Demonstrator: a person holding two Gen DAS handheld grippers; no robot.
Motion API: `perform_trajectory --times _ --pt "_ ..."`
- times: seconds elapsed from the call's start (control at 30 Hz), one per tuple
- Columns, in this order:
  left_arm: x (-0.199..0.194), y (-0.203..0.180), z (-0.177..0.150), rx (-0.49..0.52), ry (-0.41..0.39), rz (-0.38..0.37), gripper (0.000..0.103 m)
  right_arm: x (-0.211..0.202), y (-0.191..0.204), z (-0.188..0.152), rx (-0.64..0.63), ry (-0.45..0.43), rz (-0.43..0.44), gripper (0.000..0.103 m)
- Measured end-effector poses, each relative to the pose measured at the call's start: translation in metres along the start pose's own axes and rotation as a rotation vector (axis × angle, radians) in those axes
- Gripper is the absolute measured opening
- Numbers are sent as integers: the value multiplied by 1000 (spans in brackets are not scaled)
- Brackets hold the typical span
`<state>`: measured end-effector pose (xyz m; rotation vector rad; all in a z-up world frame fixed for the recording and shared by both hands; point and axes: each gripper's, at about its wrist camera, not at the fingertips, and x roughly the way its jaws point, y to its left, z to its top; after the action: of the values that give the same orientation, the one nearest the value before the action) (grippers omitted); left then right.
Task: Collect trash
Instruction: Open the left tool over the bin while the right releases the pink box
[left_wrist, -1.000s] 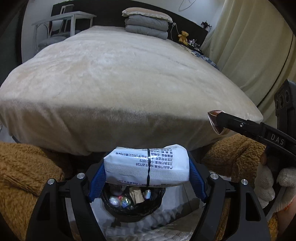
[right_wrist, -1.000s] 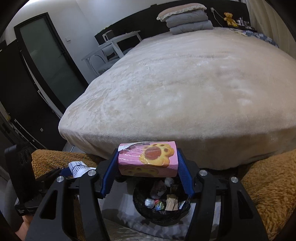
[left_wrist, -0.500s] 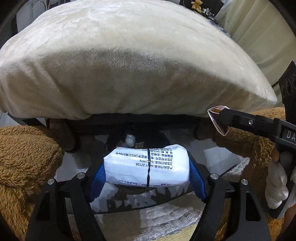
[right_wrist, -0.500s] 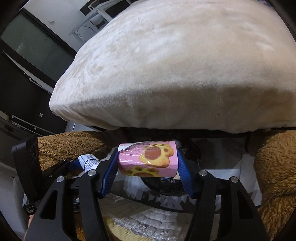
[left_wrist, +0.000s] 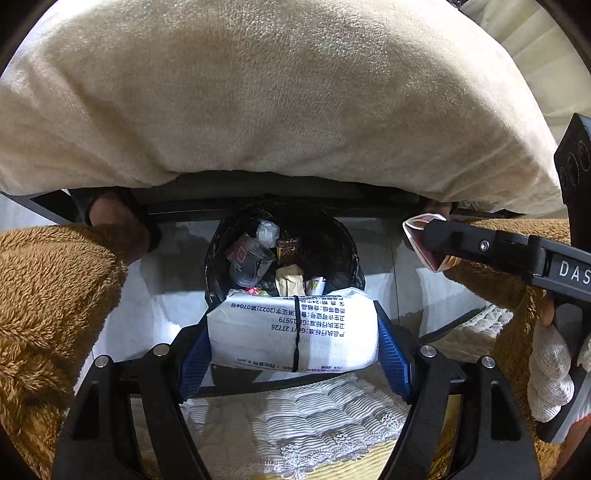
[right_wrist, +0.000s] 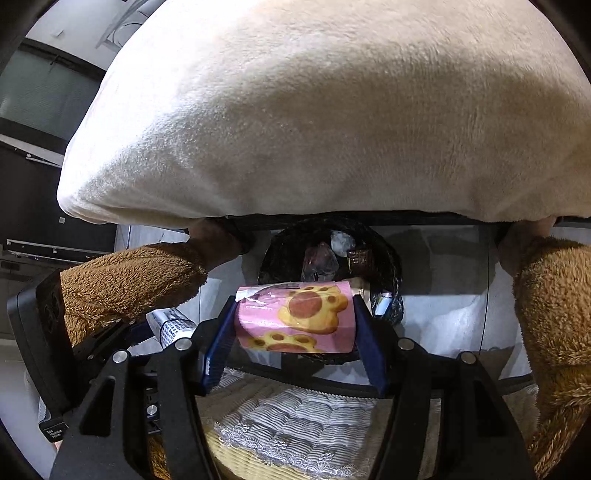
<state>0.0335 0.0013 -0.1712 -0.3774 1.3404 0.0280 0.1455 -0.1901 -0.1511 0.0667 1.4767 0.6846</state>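
My left gripper (left_wrist: 293, 336) is shut on a white tissue pack (left_wrist: 295, 326) with black print and holds it above the near rim of a black-lined trash bin (left_wrist: 218, 258) on the floor. The bin holds several wrappers and a plastic cup. My right gripper (right_wrist: 293, 325) is shut on a pink paw-print packet (right_wrist: 295, 319) above the same bin (right_wrist: 388, 258). The right gripper also shows in the left wrist view (left_wrist: 424, 243) at the right, the left one in the right wrist view (right_wrist: 162, 325) at the left.
A bed with a beige blanket (left_wrist: 280, 96) overhangs the bin at the back. Brown fleece-clad legs (left_wrist: 48, 288) flank the bin on both sides. A white quilted mat (left_wrist: 314, 421) lies on the pale floor below the grippers.
Both grippers have tilted down and moved forward with their packs. The bin, hidden behind the packs half a second ago, now shows beyond them.
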Motion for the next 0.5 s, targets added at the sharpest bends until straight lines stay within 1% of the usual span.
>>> perform_trajectory --times 0.13,0.17,0.2,0.23,0.27,0.3,0.33,0.37,0.5 --pt "-3 -3 -1 13 -7 -17 76 -1 -6 -2 21 -20 14 61" --pt "-3 -5 -2 24 -11 -31 76 -3 -7 -5 26 -28 11 61" --pt "-5 -7 -2 32 -21 -39 80 -3 -7 -6 31 -32 19 61" --pt "-6 -8 -2 38 -37 -35 89 -4 -8 -6 35 -35 34 61" --pt "-8 -11 -2 44 -56 -32 93 -6 -8 -5 37 -42 44 67" --pt "-10 -13 -3 49 -71 -33 96 -8 -9 -4 42 -53 48 79" --pt "-12 -14 -2 55 -82 -35 96 -10 -11 -3 52 -63 49 84" --pt "-14 -14 -2 59 -93 -33 96 -12 -14 -2 68 -74 54 86" --pt "-20 -11 -1 31 -120 -36 96 -21 -25 -1 122 -95 68 86"
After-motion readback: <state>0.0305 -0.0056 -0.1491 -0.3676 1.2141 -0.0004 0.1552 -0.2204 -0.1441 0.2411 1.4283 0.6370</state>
